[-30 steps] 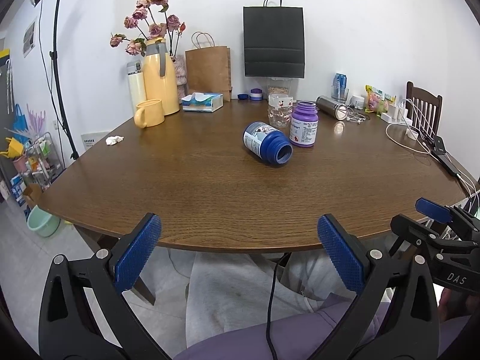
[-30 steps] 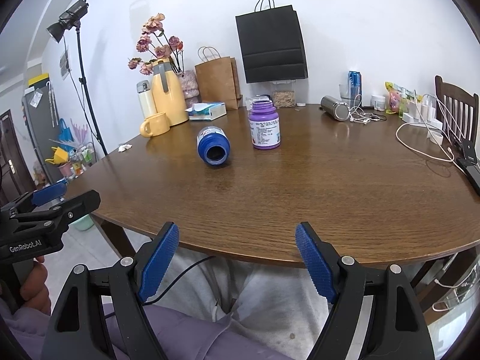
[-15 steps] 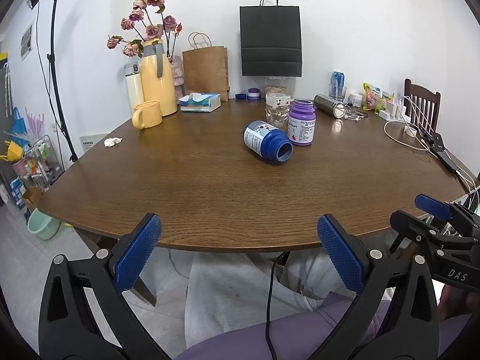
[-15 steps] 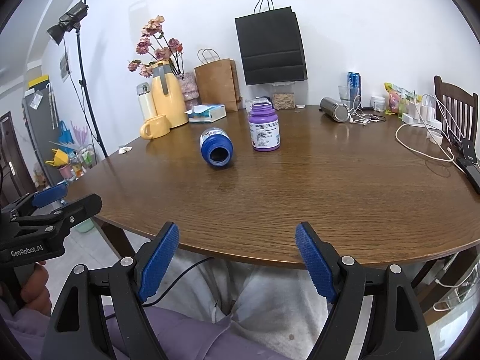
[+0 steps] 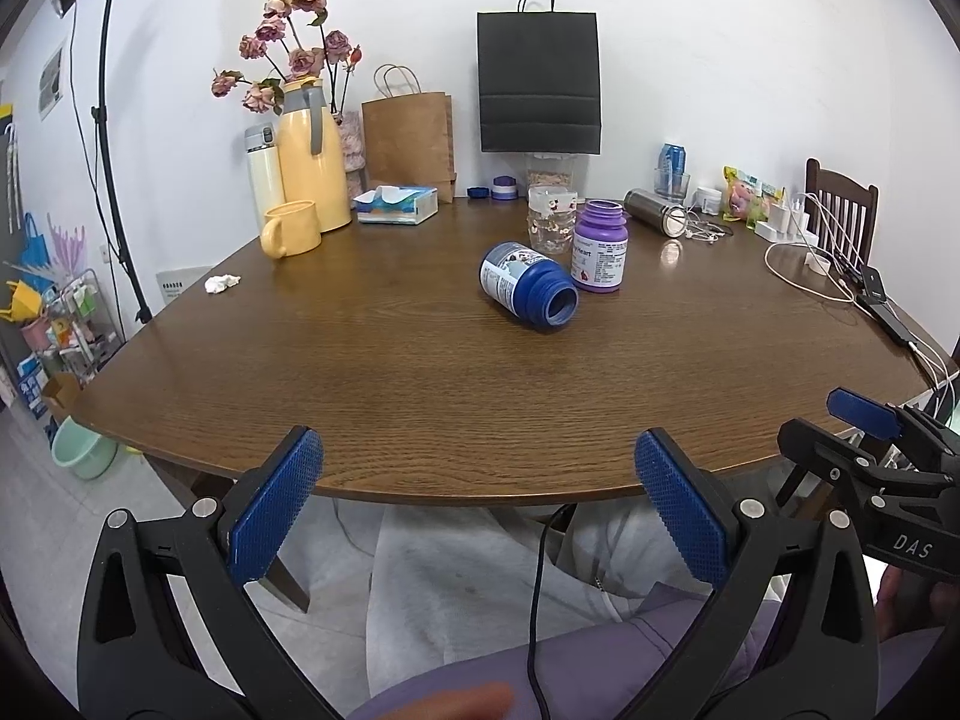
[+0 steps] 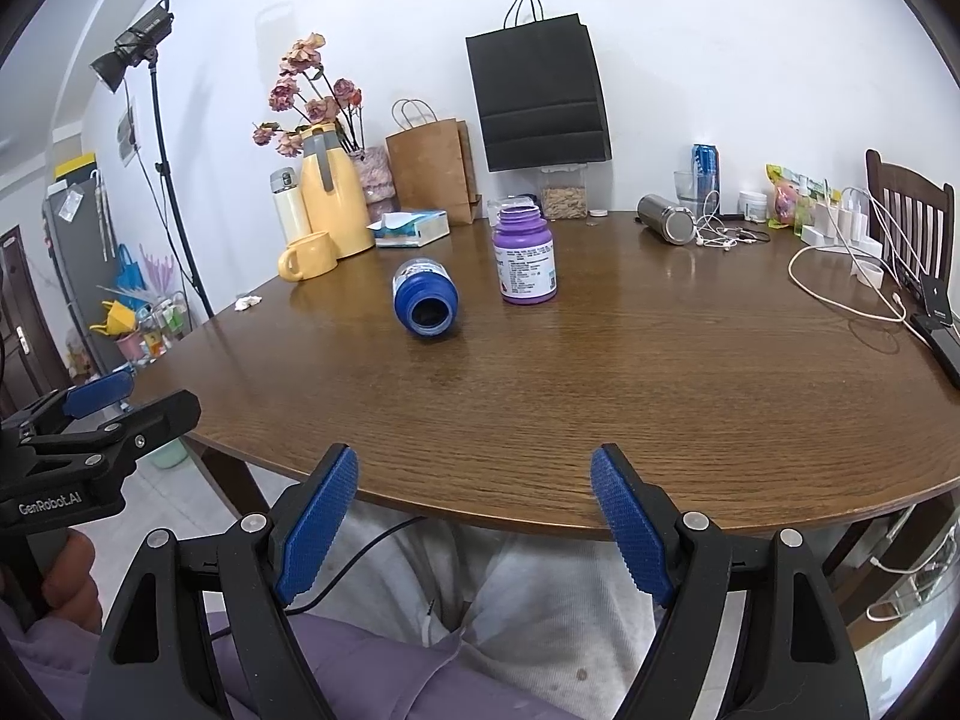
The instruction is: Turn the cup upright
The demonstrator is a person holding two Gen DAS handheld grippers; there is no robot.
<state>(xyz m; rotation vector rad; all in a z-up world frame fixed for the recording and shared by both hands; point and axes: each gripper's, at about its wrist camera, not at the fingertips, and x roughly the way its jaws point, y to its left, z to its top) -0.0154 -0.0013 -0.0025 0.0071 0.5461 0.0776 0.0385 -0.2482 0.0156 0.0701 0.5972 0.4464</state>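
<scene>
A blue cup-like bottle [image 5: 528, 288] [image 6: 426, 297] lies on its side mid-table, its open mouth turned toward me. A purple bottle [image 5: 599, 255] [image 6: 526, 256] stands upright just right of it. My left gripper [image 5: 477, 507] is open and empty, held below the table's near edge. My right gripper [image 6: 474, 525] is also open and empty, at the same near edge. Both are well short of the blue bottle. The right gripper shows at the right rim of the left wrist view; the left one at the left rim of the right wrist view.
On the wooden table [image 5: 390, 372]: a yellow mug [image 5: 289, 229], yellow thermos jug [image 5: 312, 156], tissue box [image 5: 396, 204], paper bags, clear glass [image 5: 552, 221], steel flask [image 5: 654, 211], cables [image 5: 810, 276]. A chair [image 5: 840, 210] stands at the right. A person's lap is below the grippers.
Both views have shifted slightly; the bottles sit a little lower and nearer in frame. Both grippers stay open and the bottles have not moved on the table.
</scene>
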